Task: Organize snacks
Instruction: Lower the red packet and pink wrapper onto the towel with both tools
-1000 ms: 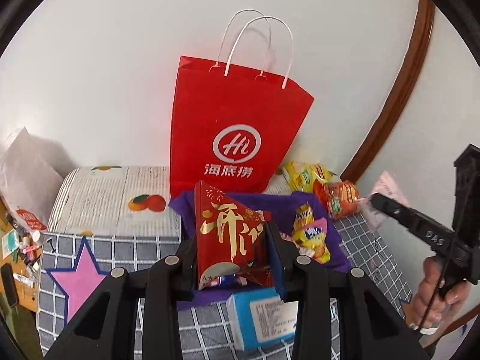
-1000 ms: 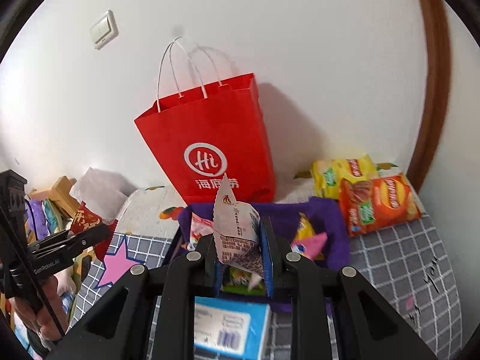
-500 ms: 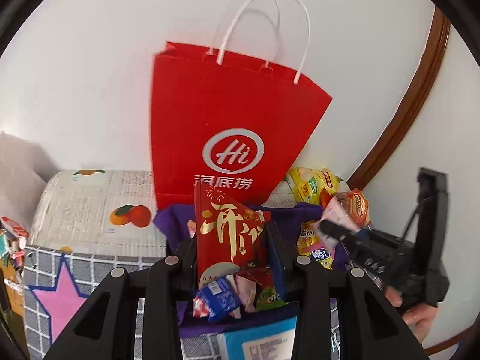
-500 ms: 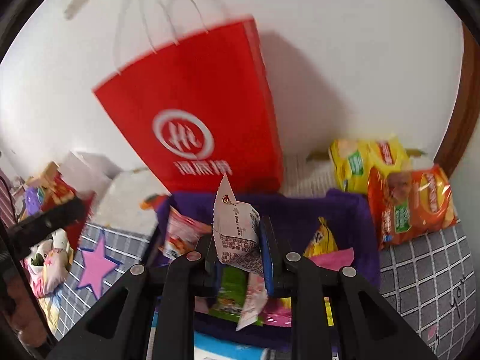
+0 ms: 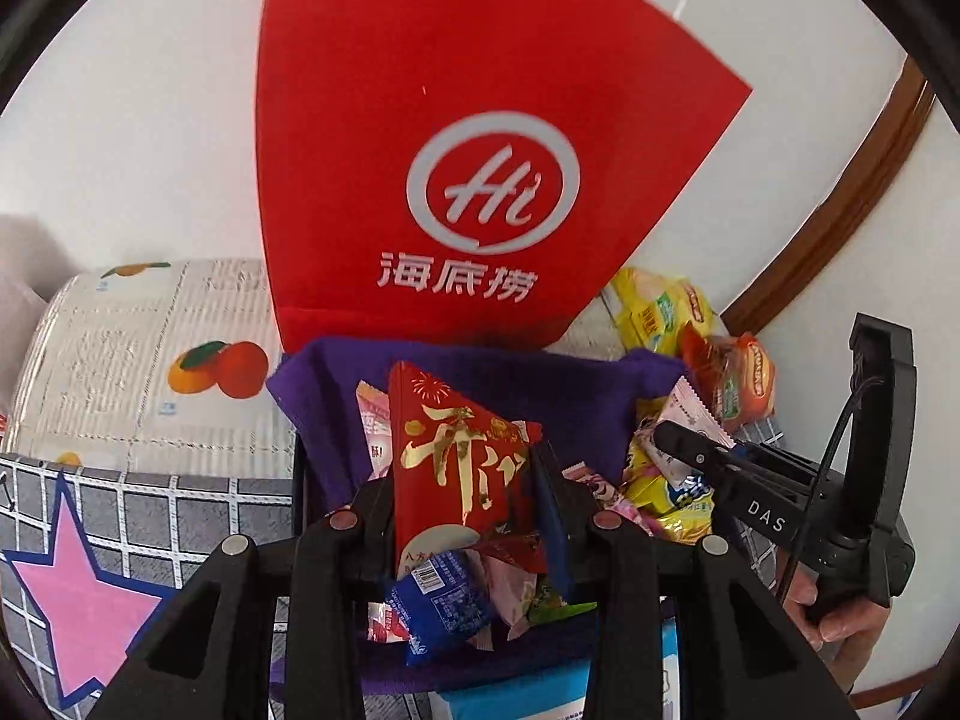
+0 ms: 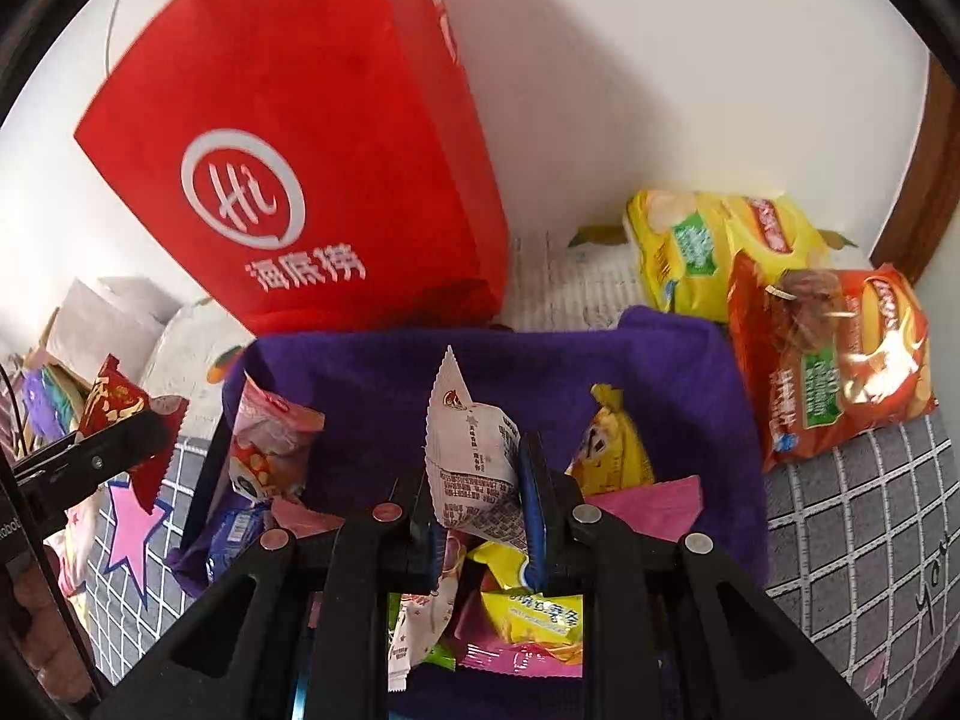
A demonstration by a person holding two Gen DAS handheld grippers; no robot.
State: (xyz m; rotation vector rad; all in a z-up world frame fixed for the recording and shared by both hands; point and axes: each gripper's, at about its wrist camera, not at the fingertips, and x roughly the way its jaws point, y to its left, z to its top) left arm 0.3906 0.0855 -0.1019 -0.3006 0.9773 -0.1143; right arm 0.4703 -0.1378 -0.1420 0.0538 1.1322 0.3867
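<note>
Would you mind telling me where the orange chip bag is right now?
In the right wrist view the orange chip bag lies at the right on the checked cloth, just outside the purple bin, partly overlapping the yellow chip bag.

A red foil snack packet with gold lettering [image 5: 462, 468] stands upright, pinched at its lower half; a white crinkle-edged snack packet [image 6: 474, 468] likewise, both above a purple cloth-lined basket [image 6: 678, 372] of mixed wrapped snacks, red paper bag [image 6: 312, 168] at 12 o'clock

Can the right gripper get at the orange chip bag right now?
Probably not as things stand: the right gripper is shut on a white snack packet. The orange chip bag lies uncovered beside the purple bin, so the path itself looks free.
</note>
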